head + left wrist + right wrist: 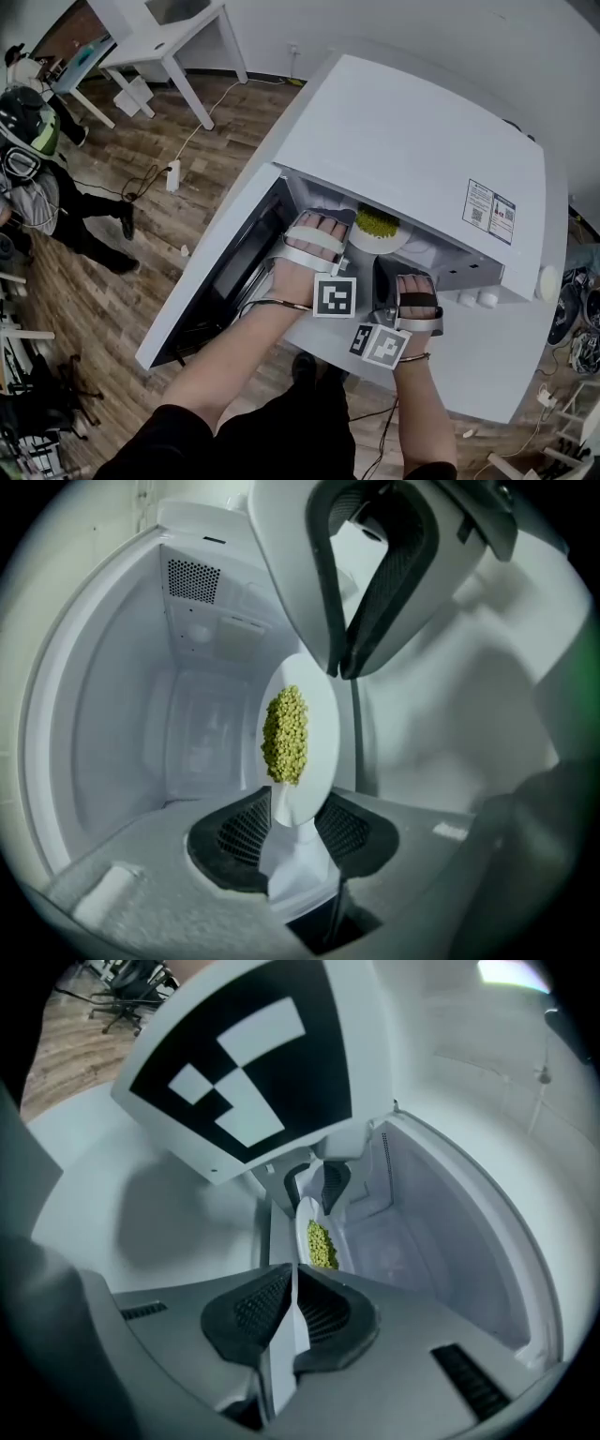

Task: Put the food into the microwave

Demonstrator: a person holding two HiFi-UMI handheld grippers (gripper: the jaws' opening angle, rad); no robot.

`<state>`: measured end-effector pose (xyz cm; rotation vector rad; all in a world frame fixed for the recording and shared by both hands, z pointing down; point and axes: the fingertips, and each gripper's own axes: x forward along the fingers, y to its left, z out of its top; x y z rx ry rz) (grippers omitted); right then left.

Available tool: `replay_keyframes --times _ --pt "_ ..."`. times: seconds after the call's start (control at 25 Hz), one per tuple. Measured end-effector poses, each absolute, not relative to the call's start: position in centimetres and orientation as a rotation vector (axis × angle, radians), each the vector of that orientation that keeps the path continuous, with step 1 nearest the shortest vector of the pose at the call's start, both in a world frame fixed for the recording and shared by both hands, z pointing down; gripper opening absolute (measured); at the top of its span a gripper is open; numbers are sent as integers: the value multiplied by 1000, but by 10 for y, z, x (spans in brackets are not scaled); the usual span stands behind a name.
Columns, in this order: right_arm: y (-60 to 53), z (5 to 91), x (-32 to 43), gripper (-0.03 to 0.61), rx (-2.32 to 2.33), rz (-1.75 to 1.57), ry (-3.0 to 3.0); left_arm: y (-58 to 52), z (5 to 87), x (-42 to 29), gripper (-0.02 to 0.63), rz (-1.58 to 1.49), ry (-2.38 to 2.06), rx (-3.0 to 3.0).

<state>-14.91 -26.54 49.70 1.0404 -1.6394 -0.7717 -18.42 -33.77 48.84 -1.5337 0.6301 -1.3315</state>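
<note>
The microwave [403, 141] sits on the white desk [487, 375] w/ its door [211, 291] swung wide open to the left, so there is room to reach in. The plate [319, 714] w/ the little heap of green food [285, 735] is just inside the mouth of the microwave, close to the front edge, not deep at the back wall. Two grippers have it at two spots on its rim. That's prob. b/c a flat plate tips easy if you grab it at one spot only, and the food is loose bits that would roll off. The right hand-held gripper [292, 1288] is squeezed tight on the plate's rim. The rim shows as a thin white line pinched between its dark pads. The left hand-held gripper [296, 810] has the rim between its jaws too, but they stand a bit apart and don't look to be pressing, so I think that side is loose. That would make sense if the plate rests on the microwave floor, but I can't tell if it touches down. Plate looks level in the head view, food in the middle, none spilled. Job is nearly done, I think: plate set down, both grippers out, then door shut.
</note>
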Motion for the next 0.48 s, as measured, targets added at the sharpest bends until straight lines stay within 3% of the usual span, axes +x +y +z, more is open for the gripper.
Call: replay_keyframes --times 0.48 --pt "-260 492 -185 31 962 -859 -1738 -327 493 -182 158 -1337 619 -1549"
